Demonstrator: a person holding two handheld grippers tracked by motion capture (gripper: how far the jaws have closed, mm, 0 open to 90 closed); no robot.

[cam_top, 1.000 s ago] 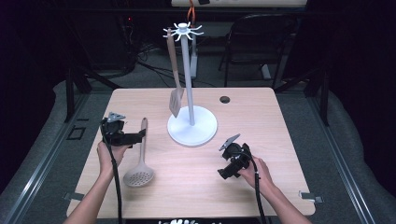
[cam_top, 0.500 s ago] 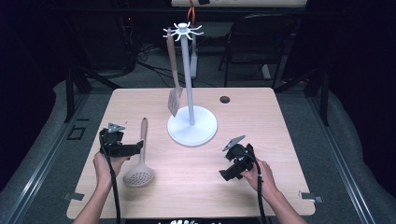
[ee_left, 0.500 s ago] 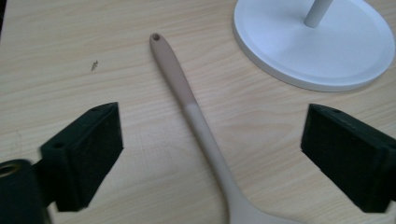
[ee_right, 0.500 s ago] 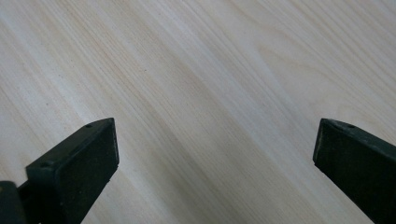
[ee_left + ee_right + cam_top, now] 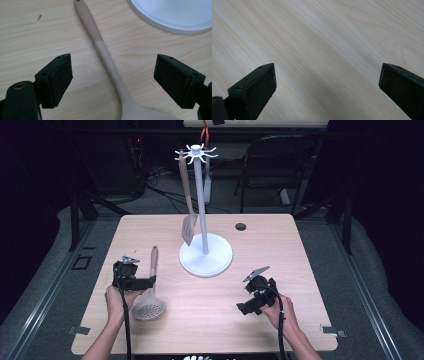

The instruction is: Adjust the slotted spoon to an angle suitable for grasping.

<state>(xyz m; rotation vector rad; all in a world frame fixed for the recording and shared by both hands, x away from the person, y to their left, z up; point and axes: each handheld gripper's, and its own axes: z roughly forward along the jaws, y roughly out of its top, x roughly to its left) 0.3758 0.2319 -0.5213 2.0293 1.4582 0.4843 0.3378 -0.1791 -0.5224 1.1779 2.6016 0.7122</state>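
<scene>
Slotted spoon point(image 5: 149, 295) is seen lying flat on the table point(image 5: 280, 245), left of the white stand point(image 5: 205, 255), its handle pointing away from the person and its perforated bowl nearest them. The left gripper point(image 5: 150, 282) is placed over the handle; in the left gripper view the slim handle point(image 5: 107, 56) runs between the two pads point(image 5: 60, 75), which stand well apart from it on either side. The jaws have just been closing, yet nothing is pressed so far. The right gripper point(image 5: 246, 308) is held wide over bare table, nothing between its jaws.

A slip is judged the main risk: the handle is thin and smooth and lies off-centre and at a slant between the pads, so it could be nudged sideways or rolled as one pad meets it first. A grip so near the bowl could also leave the spoon tipping when lifted.

Compared with a second ago, the left gripper is seen lower and nearer the person along the handle, closer to the bowl. A spatula point(image 5: 187, 210) hangs unchanged from the stand.
</scene>
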